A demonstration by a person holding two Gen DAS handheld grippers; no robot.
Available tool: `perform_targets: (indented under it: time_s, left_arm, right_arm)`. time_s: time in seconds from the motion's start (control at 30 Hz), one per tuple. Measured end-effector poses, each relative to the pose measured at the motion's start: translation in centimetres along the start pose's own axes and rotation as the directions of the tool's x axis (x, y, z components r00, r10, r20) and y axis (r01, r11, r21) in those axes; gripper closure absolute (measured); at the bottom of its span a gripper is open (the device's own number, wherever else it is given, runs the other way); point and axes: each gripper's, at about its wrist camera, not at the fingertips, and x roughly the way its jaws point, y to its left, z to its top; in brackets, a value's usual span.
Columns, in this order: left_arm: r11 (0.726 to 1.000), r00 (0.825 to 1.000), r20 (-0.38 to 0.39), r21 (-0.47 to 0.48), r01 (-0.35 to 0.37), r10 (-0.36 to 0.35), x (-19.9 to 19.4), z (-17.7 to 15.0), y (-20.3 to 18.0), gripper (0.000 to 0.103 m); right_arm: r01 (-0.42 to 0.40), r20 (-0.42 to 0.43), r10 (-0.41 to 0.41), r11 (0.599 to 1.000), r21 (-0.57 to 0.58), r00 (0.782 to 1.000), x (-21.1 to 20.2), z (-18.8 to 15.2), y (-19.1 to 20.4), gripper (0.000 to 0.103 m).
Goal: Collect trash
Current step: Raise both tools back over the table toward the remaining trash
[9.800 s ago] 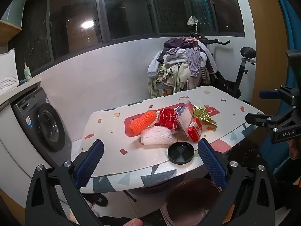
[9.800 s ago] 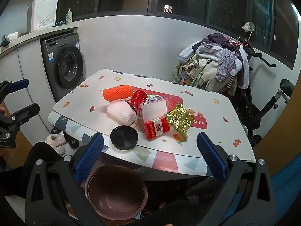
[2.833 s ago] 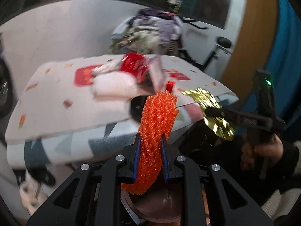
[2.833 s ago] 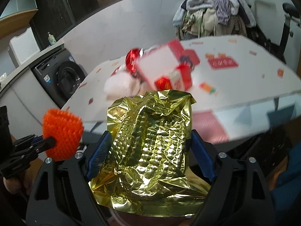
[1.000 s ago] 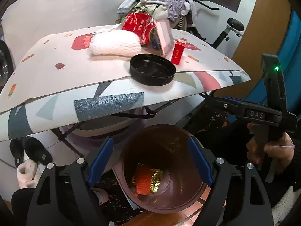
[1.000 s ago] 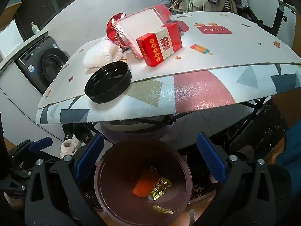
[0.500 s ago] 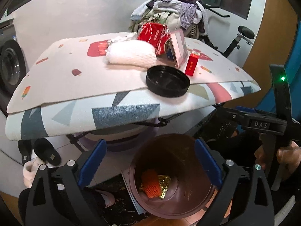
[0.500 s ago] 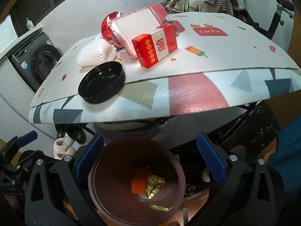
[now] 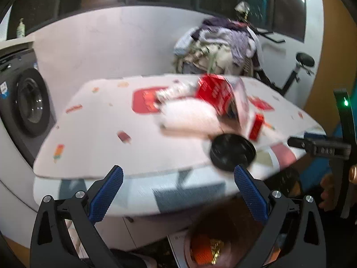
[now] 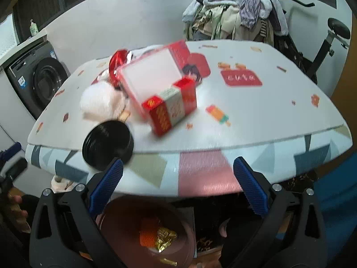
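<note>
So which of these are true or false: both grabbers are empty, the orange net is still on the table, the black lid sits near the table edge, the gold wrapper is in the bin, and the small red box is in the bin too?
1. Both the left gripper and the right gripper are open and hold nothing. True.
2. The orange net lies on the table. False: it lies in the brown bin below.
3. The black lid sits at the table's near edge. True.
4. The gold wrapper is in the bin. True.
5. The small red box is in the bin. False: it stands on the table.
</note>
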Motion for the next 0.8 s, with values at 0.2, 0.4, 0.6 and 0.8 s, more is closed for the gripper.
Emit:
perform_targets:
  time_s: [0.2, 0.4, 0.6, 0.8]
  left_arm:
    - [0.999, 0.999, 0.045, 0.011, -0.03, 0.03, -0.1, 2.5, 1.7, 0.006]
    - [1.0, 0.999, 0.03, -0.011, -0.023, 0.023, 0.5, 4.2, 3.1, 0.006]
    - [0.997, 0.997, 0.025, -0.009, -0.075, 0.075, 0.9, 4.4, 3.2, 0.006]
    - [0.998, 0.998, -0.022, -0.008, -0.061, 0.061, 1.8, 4.5, 3.1, 0.006]
  right_arm:
    - [-0.014, -0.012, 0.014, 0.999, -0.051, 1.0, 0.5, 2.1, 0.3, 0.006]
    - [0.029, -0.052, -0.031, 0.998, -0.054, 0.998, 1.5, 3.5, 0.0, 0.006]
    - [0.008, -0.059, -0.01, 0.999, -0.032, 0.998, 2.1, 4.7, -1.0, 0.006]
    - [0.0, -0.081, 0.0, 1.0, 0.003, 0.997, 2.7, 5.5, -2.2, 0.006]
